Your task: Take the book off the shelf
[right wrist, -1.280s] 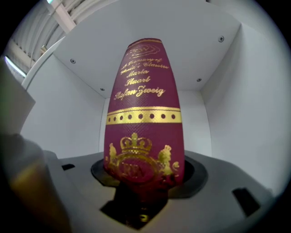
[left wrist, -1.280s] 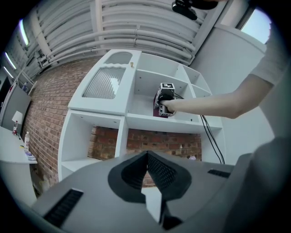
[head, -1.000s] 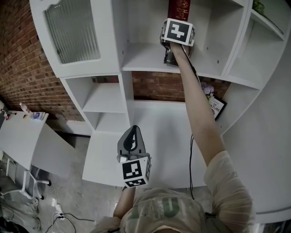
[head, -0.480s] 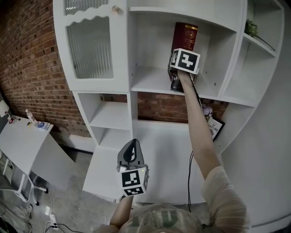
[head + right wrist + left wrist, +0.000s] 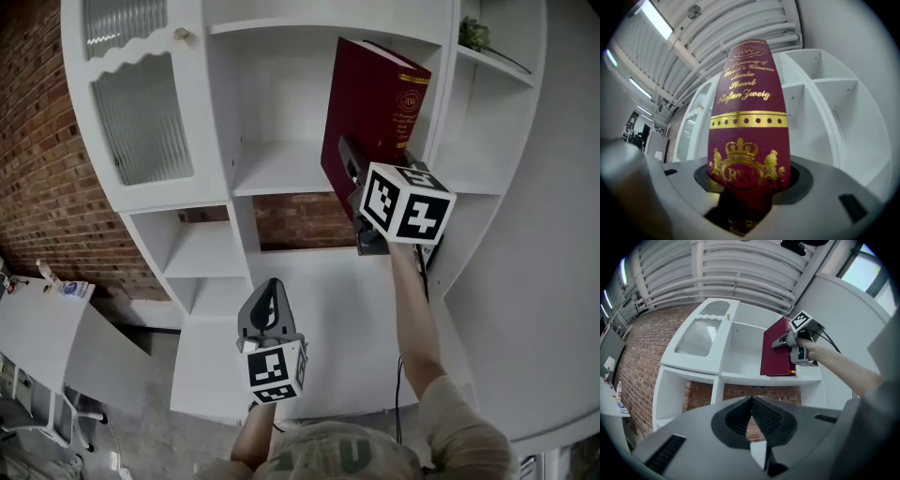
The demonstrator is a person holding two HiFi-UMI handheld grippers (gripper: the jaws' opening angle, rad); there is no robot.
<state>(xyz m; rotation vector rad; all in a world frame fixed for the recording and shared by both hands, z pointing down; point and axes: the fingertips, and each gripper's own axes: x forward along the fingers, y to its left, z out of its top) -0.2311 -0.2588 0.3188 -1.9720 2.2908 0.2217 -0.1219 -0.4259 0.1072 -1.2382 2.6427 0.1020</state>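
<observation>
The dark red book [image 5: 373, 108] is clamped at the foot of its spine by the right gripper [image 5: 356, 183], whose jaws are pressed on the two covers. It is held upright, slightly tilted, at the front edge of the white shelf [image 5: 281, 169], toward its right end. The left gripper [image 5: 271, 302] is held lower, jaws closed together on nothing.

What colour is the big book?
The book is dark red with gold lettering; right gripper view shows it best.

The book [image 5: 749, 140] is hidden at its lower end by the right gripper [image 5: 746, 197] (in its own view); the shelf [image 5: 281, 169] is cut off above.
</observation>
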